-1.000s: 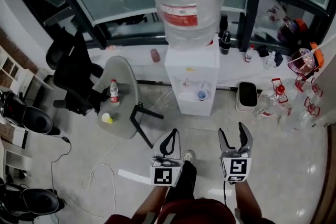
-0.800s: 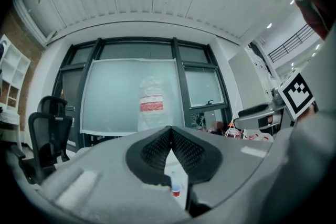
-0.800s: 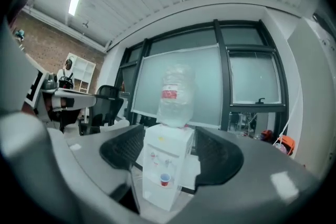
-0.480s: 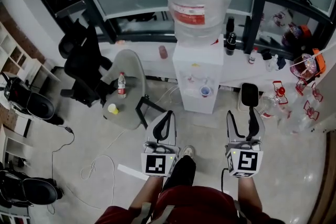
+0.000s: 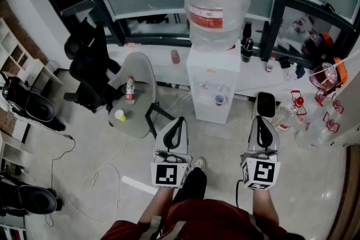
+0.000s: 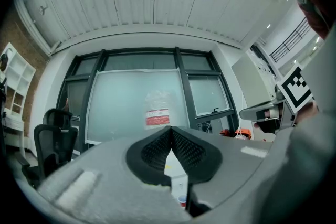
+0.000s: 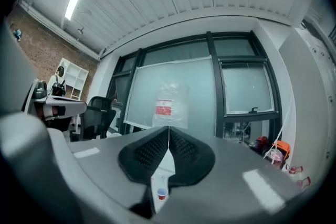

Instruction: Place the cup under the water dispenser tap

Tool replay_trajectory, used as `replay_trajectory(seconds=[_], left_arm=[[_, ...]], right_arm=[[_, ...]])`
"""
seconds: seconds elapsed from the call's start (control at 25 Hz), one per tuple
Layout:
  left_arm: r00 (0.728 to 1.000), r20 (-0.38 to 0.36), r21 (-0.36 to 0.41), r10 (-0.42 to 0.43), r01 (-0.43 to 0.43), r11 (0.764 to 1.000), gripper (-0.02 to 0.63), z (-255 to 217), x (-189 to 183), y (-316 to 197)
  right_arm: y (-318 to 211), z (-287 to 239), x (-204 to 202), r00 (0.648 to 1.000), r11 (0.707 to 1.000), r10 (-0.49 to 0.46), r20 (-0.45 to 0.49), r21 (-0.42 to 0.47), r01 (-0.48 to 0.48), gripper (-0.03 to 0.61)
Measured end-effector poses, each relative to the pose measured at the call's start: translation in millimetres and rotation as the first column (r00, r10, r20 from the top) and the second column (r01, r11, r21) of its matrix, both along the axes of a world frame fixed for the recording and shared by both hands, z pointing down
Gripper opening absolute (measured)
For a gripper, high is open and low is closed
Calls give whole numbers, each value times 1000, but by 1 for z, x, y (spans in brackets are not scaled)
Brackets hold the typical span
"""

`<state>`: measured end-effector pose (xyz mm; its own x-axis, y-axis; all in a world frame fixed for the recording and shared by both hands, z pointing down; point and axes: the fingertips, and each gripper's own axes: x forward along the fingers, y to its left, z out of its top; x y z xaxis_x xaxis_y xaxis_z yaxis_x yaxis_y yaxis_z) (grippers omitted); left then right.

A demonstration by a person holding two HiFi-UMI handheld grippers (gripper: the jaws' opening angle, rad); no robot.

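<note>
A small red cup stands in the alcove of the white water dispenser, below its taps. A large clear bottle sits on top of the dispenser. My left gripper and right gripper are held side by side in front of the dispenser, well short of it, both shut with nothing in them. In the left gripper view the pads meet at the tips of the left gripper, and the cup shows below them. The right gripper is likewise shut, with the cup far beyond.
A grey round table left of the dispenser carries a bottle and a yellow cup. A black office chair stands behind it. A bin and clear bottles lie to the right. Cable loops on the floor.
The right gripper's jaws have gone from wide open to shut. Both grippers have risen and sit higher in the head view. The cup has stayed in the dispenser alcove.
</note>
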<state>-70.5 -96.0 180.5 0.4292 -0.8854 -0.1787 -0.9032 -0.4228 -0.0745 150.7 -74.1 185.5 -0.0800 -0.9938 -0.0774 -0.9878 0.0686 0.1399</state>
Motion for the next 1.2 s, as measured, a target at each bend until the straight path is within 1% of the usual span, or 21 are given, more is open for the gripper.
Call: replay_trajectory(seconds=[0.2, 0.36, 0.68, 0.92, 1.04, 1.2], left_arm=[[1000, -7, -1, -1, 1, 1000, 3, -4, -2, 1], [1000, -9, 19, 1, -1, 1000, 3, -13, -3, 3], [1000, 1, 18, 1, -1, 1000, 3, -11, -6, -2], [1000, 2, 15, -5, 5, 1000, 3, -13, -11, -4], [1000, -1, 34, -12, 12, 999, 3, -16, -15, -5], [1000, 1, 26, -16, 16, 1000, 3, -13, -19, -10]], right_arm=[[0, -3, 0, 1000, 1000, -13, 2, 22, 13, 2], [-1, -5, 2, 1000, 1000, -7, -4, 30, 7, 2], [-6, 1, 8, 1000, 1000, 13, -6, 18, -13, 2], [-8, 2, 0, 999, 1000, -2, -33, 12, 2, 2], [-10, 5, -2, 1000, 1000, -2, -32, 3, 2, 2], [-15, 6, -2, 1000, 1000, 10, -27, 7, -10, 2]])
